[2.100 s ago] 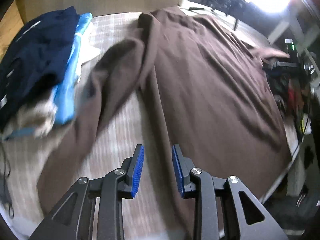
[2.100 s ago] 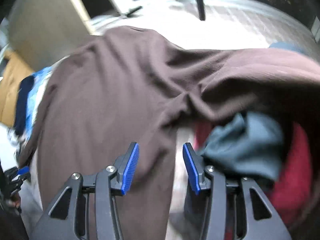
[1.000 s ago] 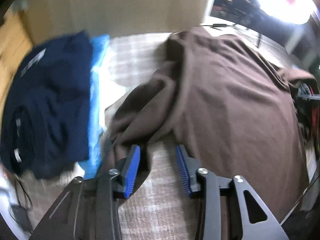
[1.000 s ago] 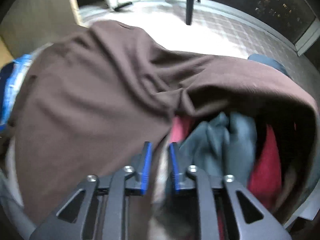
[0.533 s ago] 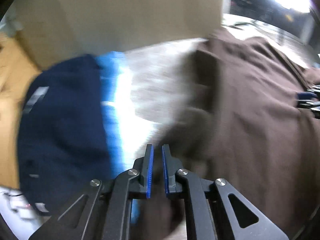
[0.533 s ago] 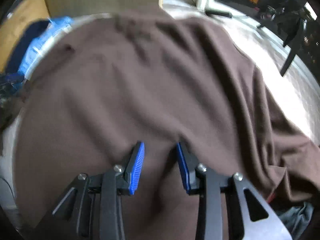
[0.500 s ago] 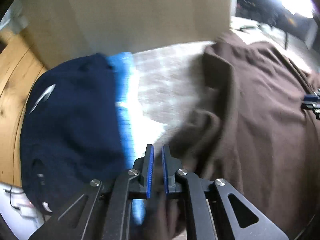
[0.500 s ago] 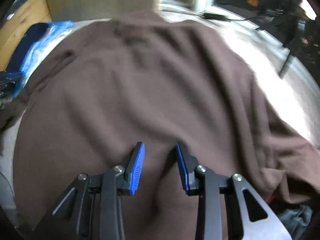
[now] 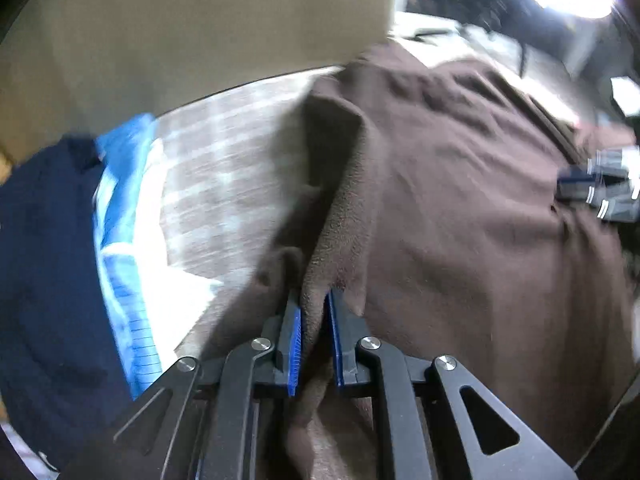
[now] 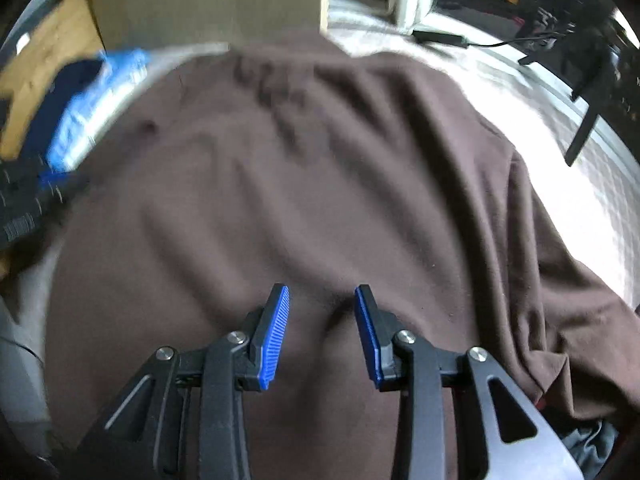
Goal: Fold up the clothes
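Left wrist view: the left gripper (image 9: 314, 312) pinches a raised fold of the brown garment (image 9: 460, 208), which lies spread over the plaid bed cover (image 9: 224, 184); beside the garment sits a navy and blue clothes pile (image 9: 60, 248). Over the garment's middle, the right gripper (image 10: 322, 300) has just been opening, its pads clear of the cloth.

No legible txt, labels or nos. anywhere in view.

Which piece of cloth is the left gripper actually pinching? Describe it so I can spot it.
Start at the big brown garment spread over the checked surface. Follow its raised left edge down to the left gripper: the fuzzy brown fold there, unlike the navy and blue clothes further left.
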### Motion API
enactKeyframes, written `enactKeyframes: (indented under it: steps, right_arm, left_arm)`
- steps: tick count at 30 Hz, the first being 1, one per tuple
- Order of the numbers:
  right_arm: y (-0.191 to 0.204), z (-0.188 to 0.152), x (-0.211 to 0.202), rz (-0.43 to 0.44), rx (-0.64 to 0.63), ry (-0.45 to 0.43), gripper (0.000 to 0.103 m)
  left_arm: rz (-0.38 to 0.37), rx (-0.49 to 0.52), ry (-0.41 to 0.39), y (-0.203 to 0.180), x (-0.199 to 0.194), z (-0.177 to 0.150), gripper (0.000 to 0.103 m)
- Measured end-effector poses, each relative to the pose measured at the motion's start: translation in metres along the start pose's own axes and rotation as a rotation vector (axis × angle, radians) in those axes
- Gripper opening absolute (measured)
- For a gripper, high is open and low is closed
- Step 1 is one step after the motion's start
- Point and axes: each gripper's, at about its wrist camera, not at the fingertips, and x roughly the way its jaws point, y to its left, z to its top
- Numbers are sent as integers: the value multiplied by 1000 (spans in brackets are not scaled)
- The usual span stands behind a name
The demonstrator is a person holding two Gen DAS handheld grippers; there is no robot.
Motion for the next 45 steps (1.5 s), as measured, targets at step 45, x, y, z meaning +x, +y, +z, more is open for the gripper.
enactKeyframes:
  steps: [45]
  right_arm:
    - [-137,-70,-108,49,169,-88,29]
  left_arm:
    - [-123,-2,-64,-109,-121,-113,29]
